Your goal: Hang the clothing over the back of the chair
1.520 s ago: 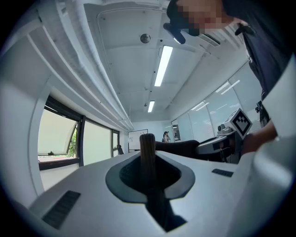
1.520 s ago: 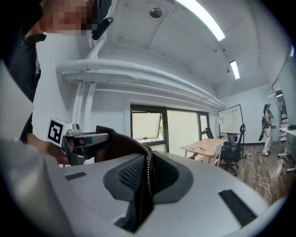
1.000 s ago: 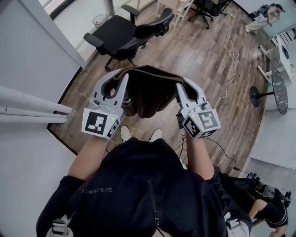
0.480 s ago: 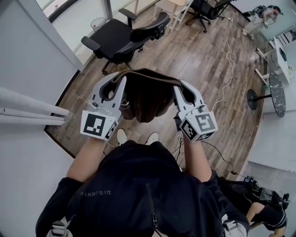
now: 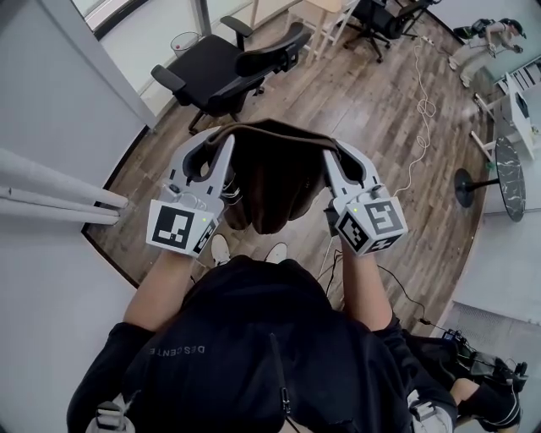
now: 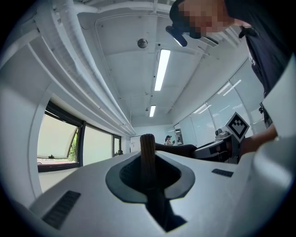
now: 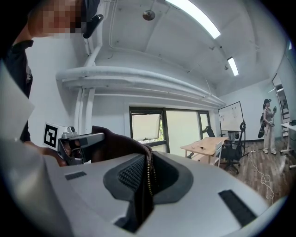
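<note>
A dark brown garment [image 5: 269,173] hangs stretched between my two grippers at chest height over the wooden floor. My left gripper [image 5: 226,139] is shut on its left top edge, where a brown ribbed hem [image 6: 147,155] stands pinched between the jaws. My right gripper [image 5: 328,156] is shut on the right top edge, clamping a strip with a brass zipper [image 7: 148,178]. A black office chair [image 5: 226,66] stands ahead, beyond the garment, with its curved back [image 5: 272,53] to the right of its seat.
White pipes [image 5: 51,201] run along the grey wall at left. A white cable [image 5: 421,118] trails across the floor to the right, near a round black stand base [image 5: 467,176]. More chairs and a wooden table [image 5: 325,10] stand at the far end. A person [image 7: 268,125] stands in the distance.
Both grippers and the garment have kept their grip and shifted slightly as the person steps; the black chair sits a little differently in the head view.
</note>
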The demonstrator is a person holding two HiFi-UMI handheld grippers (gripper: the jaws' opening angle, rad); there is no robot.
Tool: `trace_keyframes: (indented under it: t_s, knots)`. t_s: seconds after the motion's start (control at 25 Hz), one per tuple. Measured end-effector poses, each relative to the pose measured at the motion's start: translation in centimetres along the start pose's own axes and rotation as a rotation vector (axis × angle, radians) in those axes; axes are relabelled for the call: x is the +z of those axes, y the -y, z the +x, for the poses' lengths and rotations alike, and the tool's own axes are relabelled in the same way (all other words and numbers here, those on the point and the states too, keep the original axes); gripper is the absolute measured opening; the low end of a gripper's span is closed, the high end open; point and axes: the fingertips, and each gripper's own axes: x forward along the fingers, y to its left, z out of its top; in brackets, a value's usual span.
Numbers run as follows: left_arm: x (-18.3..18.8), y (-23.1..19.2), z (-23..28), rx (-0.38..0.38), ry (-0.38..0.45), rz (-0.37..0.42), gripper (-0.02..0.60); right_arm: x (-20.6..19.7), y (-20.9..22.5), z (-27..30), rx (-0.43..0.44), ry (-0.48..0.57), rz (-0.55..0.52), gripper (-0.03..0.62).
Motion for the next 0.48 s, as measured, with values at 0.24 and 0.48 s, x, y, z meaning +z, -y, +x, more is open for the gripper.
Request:
trace_keyframes:
  t_s: [0.24, 0.48]
  knots:
    - [0.7, 2.1, 1.2, 0.031, 0.021, -0.016, 0.049, 0.2, 1.8, -1.6, 0.048, 0.003, -0.01, 0.048]
    - [0.5, 3.6, 2.3, 0.067, 0.011, 0.002, 0.049, 0.1, 3.5, -2.4, 0.079, 0.012, -0.027, 0.048]
